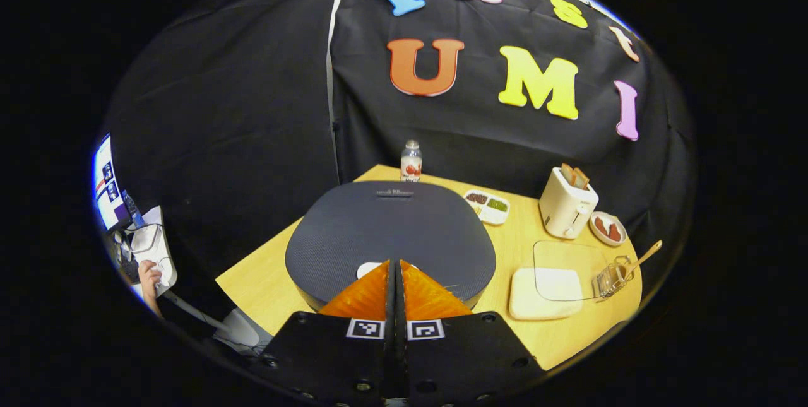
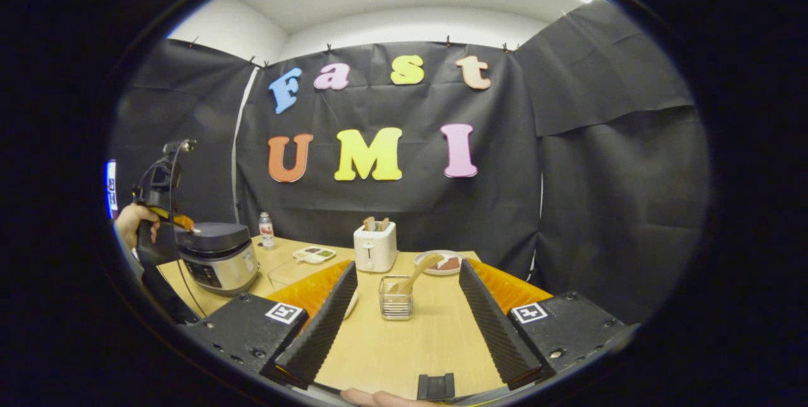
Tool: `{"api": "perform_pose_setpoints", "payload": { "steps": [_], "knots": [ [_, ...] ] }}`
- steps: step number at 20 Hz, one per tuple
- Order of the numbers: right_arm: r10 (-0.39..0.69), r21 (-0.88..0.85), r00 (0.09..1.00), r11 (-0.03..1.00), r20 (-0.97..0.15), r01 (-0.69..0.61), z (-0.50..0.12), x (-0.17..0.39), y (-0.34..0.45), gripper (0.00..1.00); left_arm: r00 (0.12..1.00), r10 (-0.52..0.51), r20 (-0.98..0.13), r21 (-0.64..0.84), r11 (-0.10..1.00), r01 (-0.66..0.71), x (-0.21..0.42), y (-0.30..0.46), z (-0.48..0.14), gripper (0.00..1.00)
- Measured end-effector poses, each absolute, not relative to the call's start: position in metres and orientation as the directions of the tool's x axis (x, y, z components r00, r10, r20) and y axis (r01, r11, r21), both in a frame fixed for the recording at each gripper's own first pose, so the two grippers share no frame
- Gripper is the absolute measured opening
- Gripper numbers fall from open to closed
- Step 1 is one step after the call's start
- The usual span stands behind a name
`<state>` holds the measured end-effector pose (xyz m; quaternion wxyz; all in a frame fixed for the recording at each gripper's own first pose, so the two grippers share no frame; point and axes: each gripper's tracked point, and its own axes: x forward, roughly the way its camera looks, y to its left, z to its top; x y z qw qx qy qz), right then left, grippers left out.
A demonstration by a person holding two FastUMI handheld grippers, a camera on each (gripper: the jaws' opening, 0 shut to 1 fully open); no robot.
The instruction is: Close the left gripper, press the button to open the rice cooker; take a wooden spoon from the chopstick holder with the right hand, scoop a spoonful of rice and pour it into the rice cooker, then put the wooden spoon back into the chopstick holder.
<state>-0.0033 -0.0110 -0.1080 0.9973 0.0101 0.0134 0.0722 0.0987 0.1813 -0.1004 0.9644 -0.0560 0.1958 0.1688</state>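
— Two grippers: how do the fingers stand?
— Left gripper (image 1: pixel 394 268) pressed together over the rice cooker (image 1: pixel 390 236) lid; right gripper (image 2: pixel 407 306) spread wide, empty.
— The room?
— Wooden surface (image 2: pixel 404 344), black cloth walls; the wooden spoon (image 2: pixel 420 270) leans in the chopstick holder (image 2: pixel 396 298).

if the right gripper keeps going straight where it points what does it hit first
Most likely the chopstick holder with the wooden spoon in it, standing between the open jaws' line; depth is unclear.
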Motion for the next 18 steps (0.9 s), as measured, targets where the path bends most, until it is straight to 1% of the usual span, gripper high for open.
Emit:
{"api": "perform_pose_setpoints", "payload": {
  "steps": [2, 3, 4, 5, 7, 8, 9, 10, 11, 12, 18],
  "knots": [
    [0.145, 0.02, 0.989, 0.989, -0.035, -0.144, -0.113, -0.002, -0.01, 1.0, 0.896, 0.318, -0.309, -0.051, 0.935, -0.35, 0.093, 0.175, -0.063, 0.0],
    [0.147, 0.023, 0.988, 0.989, -0.04, -0.146, -0.115, -0.002, -0.01, 1.0, 0.909, 0.306, -0.283, -0.065, 0.939, -0.337, 0.09, 0.168, -0.052, 0.0],
    [0.148, 0.025, 0.988, 0.989, -0.045, -0.147, -0.117, -0.001, -0.009, 1.0, 0.928, 0.278, -0.246, -0.076, 0.949, -0.305, 0.084, 0.155, -0.037, 0.02],
    [0.148, 0.027, 0.988, 0.989, -0.048, -0.147, -0.119, -0.001, -0.007, 1.0, 0.94, 0.26, -0.22, -0.067, 0.957, -0.281, 0.08, 0.147, -0.027, 0.31],
    [0.146, 0.026, 0.988, 0.989, -0.056, -0.145, -0.124, 0.001, -0.006, 1.0, 0.947, 0.265, -0.18, -0.016, 0.962, -0.272, 0.069, 0.138, -0.019, 0.89],
    [0.147, 0.026, 0.987, 0.989, -0.062, -0.146, -0.126, 0.001, -0.005, 1.0, 0.947, 0.272, -0.17, 0.01, 0.962, -0.275, 0.062, 0.134, -0.017, 0.79],
    [0.149, 0.027, 0.987, 0.989, -0.063, -0.148, -0.128, 0.003, -0.004, 1.0, 0.948, 0.275, -0.16, 0.021, 0.961, -0.275, 0.055, 0.128, -0.016, 0.72],
    [0.149, 0.028, 0.987, 0.989, -0.065, -0.148, -0.13, 0.006, -0.003, 1.0, 0.952, 0.269, -0.148, 0.022, 0.963, -0.268, 0.05, 0.121, -0.015, 0.76],
    [0.148, 0.027, 0.987, 0.989, -0.069, -0.146, -0.134, 0.009, -0.004, 1.0, 0.958, 0.257, -0.127, 0.015, 0.966, -0.258, 0.046, 0.113, -0.011, 0.88],
    [0.145, 0.028, 0.987, 0.989, -0.073, -0.144, -0.137, 0.013, -0.004, 1.0, 0.964, 0.242, -0.106, 0.007, 0.97, -0.243, 0.04, 0.105, -0.007, 0.98],
    [0.149, 0.081, 0.983, 0.987, -0.109, -0.14, -0.161, 0.054, -0.004, 1.0, 0.986, 0.165, -0.039, -0.006, 0.986, -0.165, 0.002, 0.07, -0.012, 0.98]
  ]
}}
